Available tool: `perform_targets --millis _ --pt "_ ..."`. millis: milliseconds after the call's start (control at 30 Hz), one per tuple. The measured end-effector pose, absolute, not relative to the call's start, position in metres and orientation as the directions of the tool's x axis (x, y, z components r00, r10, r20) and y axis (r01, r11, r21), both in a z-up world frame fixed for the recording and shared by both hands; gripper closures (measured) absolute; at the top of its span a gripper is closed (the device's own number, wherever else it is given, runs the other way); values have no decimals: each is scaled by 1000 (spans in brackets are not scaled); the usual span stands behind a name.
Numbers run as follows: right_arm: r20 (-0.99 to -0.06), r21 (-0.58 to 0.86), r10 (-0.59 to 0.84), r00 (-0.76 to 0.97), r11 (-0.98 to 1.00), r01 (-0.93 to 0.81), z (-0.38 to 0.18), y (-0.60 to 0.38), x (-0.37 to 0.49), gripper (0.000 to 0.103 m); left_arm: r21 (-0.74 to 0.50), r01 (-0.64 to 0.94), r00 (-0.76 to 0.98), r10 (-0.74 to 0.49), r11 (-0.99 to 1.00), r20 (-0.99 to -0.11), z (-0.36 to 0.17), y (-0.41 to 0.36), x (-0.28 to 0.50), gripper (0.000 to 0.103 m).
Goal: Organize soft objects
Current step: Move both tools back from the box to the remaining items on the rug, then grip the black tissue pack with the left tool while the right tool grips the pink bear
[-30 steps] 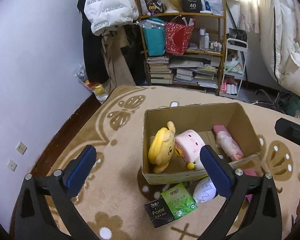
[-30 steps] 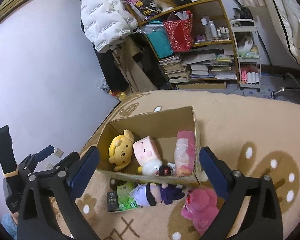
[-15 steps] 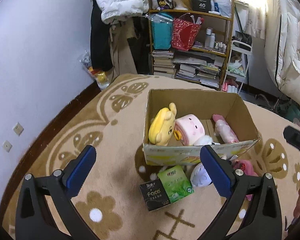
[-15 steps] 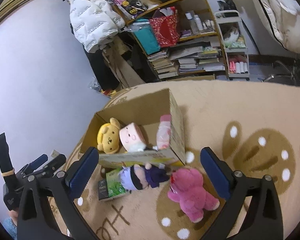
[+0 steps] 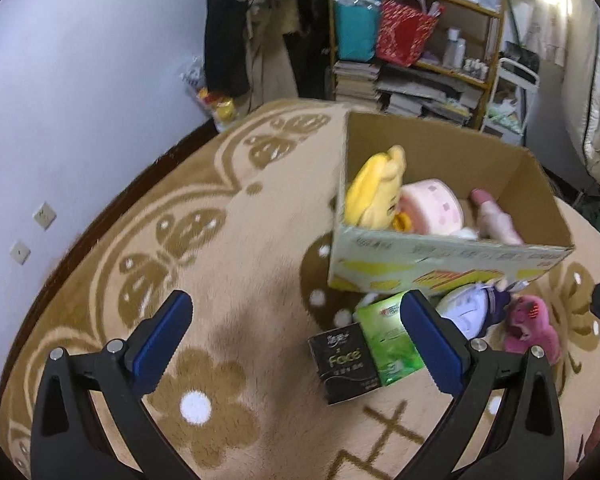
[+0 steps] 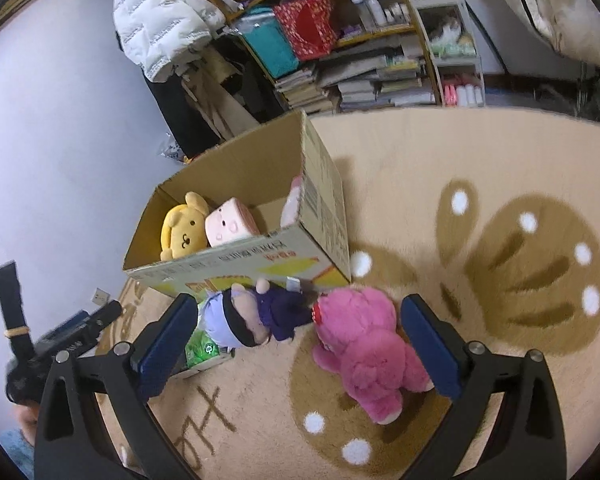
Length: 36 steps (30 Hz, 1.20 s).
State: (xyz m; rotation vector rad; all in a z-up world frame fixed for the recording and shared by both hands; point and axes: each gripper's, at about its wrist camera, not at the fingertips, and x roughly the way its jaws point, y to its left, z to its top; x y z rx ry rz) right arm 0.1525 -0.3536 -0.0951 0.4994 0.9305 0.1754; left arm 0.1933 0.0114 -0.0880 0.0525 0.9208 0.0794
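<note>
A cardboard box on the rug holds a yellow dog plush, a pink square plush and a pale pink item. In front of the box lie a purple-clad doll and a pink bear plush. My right gripper is open, low over the doll and the bear. My left gripper is open above the rug, its right finger beside a green tissue pack and a black tissue pack.
A cluttered bookshelf with stacked books, a teal bag and a red bag stands behind the box. A white puffer jacket hangs left of it. A wall borders the rug on the left; bedding lies at right.
Both grippers have dropped lower and closer to the floor. The doll and pink bear now sit between the right gripper's fingers, and the tissue packs are nearer the left one. Both stay open.
</note>
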Motion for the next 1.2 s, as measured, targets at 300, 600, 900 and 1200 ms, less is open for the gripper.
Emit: perform_targets --millis 300,600,900,1200 --pt "-791 414 314 526 907 82 -131 -350 152 0 13 -105 487 63 994 -871 -133 27 205 0" --pt "-835 363 290 467 929 72 -155 -339 160 0 -19 -119 418 33 993 -908 -156 31 211 0" --pt "-849 374 288 442 920 117 -171 -349 165 0 6 -119 359 49 993 -932 -171 30 216 0" --pt "-860 350 267 434 929 122 -177 -346 170 0 -16 -102 316 18 995 -948 -183 27 219 0"
